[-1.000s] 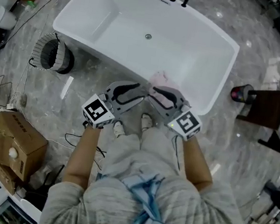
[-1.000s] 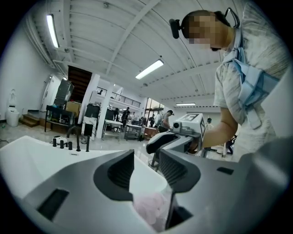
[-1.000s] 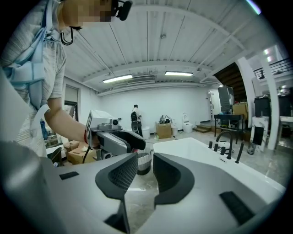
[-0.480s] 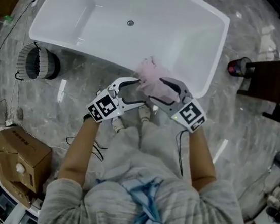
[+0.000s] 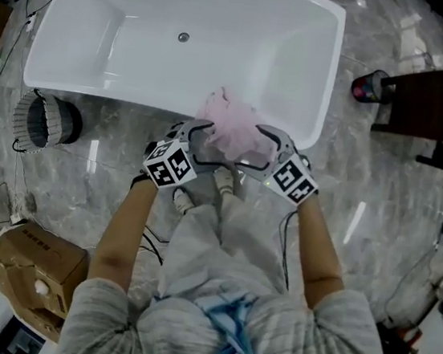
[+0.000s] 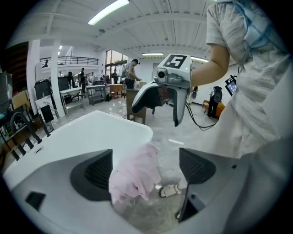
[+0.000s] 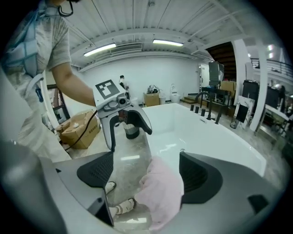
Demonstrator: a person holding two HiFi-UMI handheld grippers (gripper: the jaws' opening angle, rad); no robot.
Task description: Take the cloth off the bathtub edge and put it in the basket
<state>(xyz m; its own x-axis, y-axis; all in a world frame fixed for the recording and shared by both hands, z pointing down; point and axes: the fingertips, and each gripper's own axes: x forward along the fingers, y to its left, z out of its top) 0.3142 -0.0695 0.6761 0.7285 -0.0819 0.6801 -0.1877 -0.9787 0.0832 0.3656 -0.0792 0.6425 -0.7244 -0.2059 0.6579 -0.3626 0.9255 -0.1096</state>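
We see the pink cloth (image 5: 229,129) bunched on the near rim of the white bathtub (image 5: 102,98), toward that rim's right end. Part of it hangs over the outer side toward the floor (image 5: 360,231).

Left gripper (image 5: 198,141): it is held at the left side of the cloth and points downward at it. In the left gripper view its fingers (image 6: 94,171) stand wide apart, having just been opening. The cloth (image 6: 135,176) sits between them, close against the left finger and well clear of the right one. We see no pressure on the fabric; nothing is gripped.

Right gripper (image 5: 262,147): it is held at the right side of the cloth, facing the left gripper across it. In the right gripper view its fingers (image 7: 199,176) are likewise spread wide, having just been opening. The cloth (image 7: 162,192) lies between them, overlapping the right finger, with open floor showing on the left side. It is not clamped.

Each gripper shows in the other's view: the right gripper (image 6: 162,109) above the cloth, the left gripper (image 7: 128,135) beside the bathtub (image 7: 215,137).

The basket (image 5: 47,121) stands on the floor just outside the tub's near left corner, well apart from the cloth. The person's feet (image 5: 203,194) stand just below the grippers. A cardboard box (image 5: 39,270) sits at lower left.
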